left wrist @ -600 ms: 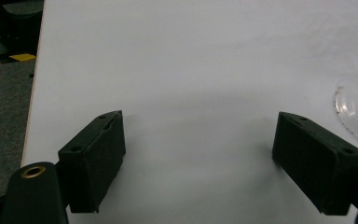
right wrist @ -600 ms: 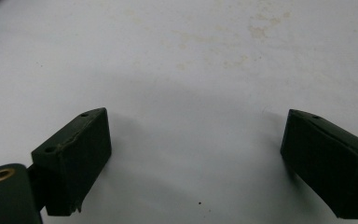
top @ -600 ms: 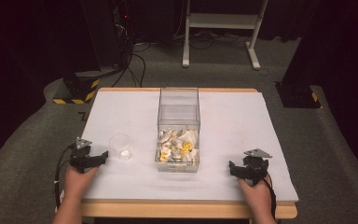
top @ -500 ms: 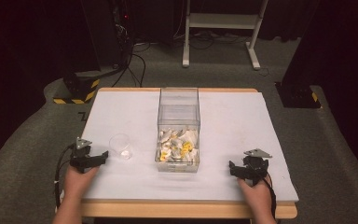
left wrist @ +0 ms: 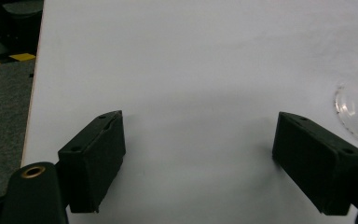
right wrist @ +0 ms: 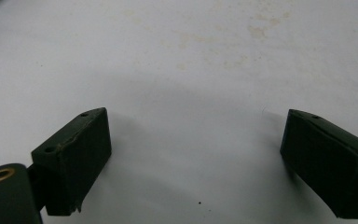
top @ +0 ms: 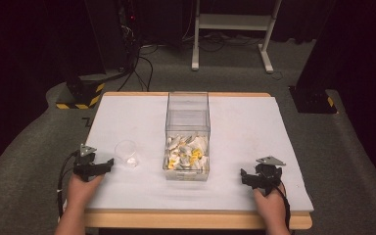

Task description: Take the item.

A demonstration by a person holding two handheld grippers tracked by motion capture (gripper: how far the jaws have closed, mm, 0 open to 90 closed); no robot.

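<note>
A white desk (top: 254,132) with a wooden edge stands on grey carpet (top: 352,161). Beyond its far side, cables (top: 142,63) trail across the floor beside a black stand whose base is marked with yellow and black stripes (top: 81,93). A white metal frame (top: 232,24) stands further back, and a dark post (top: 318,63) rises at the right.

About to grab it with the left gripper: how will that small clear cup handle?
The clear cup looks thin-walled and empty, so probably light and apt to slide or tip if nudged. Its walls may flex or crack under a hard squeeze. The smooth surface could slip between the jaws.
</note>
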